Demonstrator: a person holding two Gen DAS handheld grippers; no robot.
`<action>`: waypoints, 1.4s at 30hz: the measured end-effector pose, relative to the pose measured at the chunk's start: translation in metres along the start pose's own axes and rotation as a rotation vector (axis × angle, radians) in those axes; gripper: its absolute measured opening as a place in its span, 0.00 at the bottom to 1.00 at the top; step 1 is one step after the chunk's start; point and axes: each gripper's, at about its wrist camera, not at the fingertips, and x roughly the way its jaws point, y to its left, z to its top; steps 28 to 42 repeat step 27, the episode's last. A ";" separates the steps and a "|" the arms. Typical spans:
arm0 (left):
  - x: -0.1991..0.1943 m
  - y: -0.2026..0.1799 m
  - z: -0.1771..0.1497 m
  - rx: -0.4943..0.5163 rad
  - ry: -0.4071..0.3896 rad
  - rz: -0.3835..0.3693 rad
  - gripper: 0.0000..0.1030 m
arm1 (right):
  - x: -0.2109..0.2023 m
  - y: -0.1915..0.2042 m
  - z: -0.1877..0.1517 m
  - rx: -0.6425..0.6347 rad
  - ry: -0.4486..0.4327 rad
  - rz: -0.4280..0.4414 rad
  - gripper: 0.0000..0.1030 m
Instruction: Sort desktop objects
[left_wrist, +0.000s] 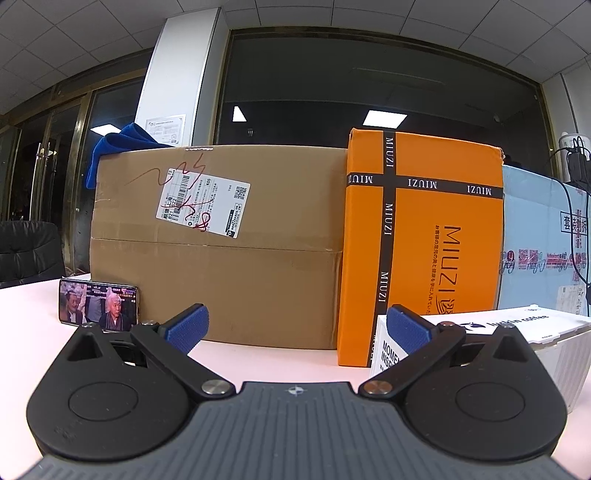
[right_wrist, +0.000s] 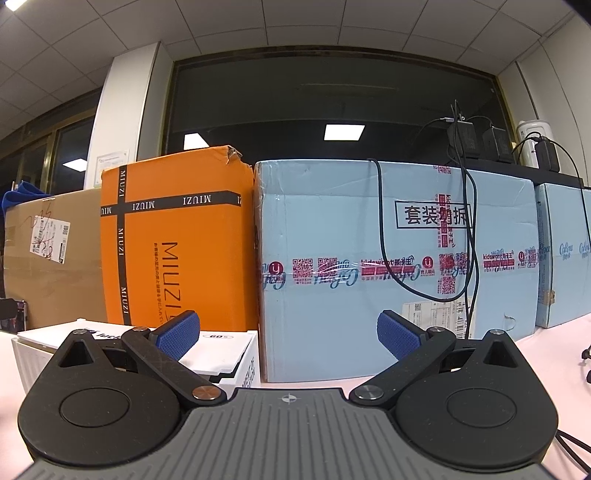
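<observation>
My left gripper (left_wrist: 297, 328) stands open low over the white desk (left_wrist: 273, 362), nothing between its blue pads. A white coffee box (left_wrist: 517, 332) lies just right of it, behind the right finger. A phone (left_wrist: 98, 304) with a lit screen leans against a brown carton (left_wrist: 221, 240) at the left. My right gripper (right_wrist: 288, 334) is open too and holds nothing. The same white box (right_wrist: 218, 350) sits behind its left finger, and a pale blue carton (right_wrist: 388, 266) stands straight ahead.
An orange MIUZI box (left_wrist: 424, 240) stands between the brown and blue cartons along the back of the desk. A blue cloth (left_wrist: 122, 144) lies on the brown carton. Black cables (right_wrist: 469, 221) hang over the blue carton from chargers behind. A second blue carton (right_wrist: 565, 251) stands at the right.
</observation>
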 end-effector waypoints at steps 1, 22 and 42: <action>0.000 0.000 0.000 0.002 -0.002 0.000 1.00 | 0.000 0.000 0.000 0.000 0.000 0.000 1.00; -0.003 -0.003 -0.001 0.014 -0.007 0.006 1.00 | 0.003 -0.002 0.001 0.002 0.004 0.002 1.00; -0.003 -0.003 -0.001 0.017 -0.007 0.007 1.00 | 0.003 -0.002 0.001 0.002 0.004 0.002 1.00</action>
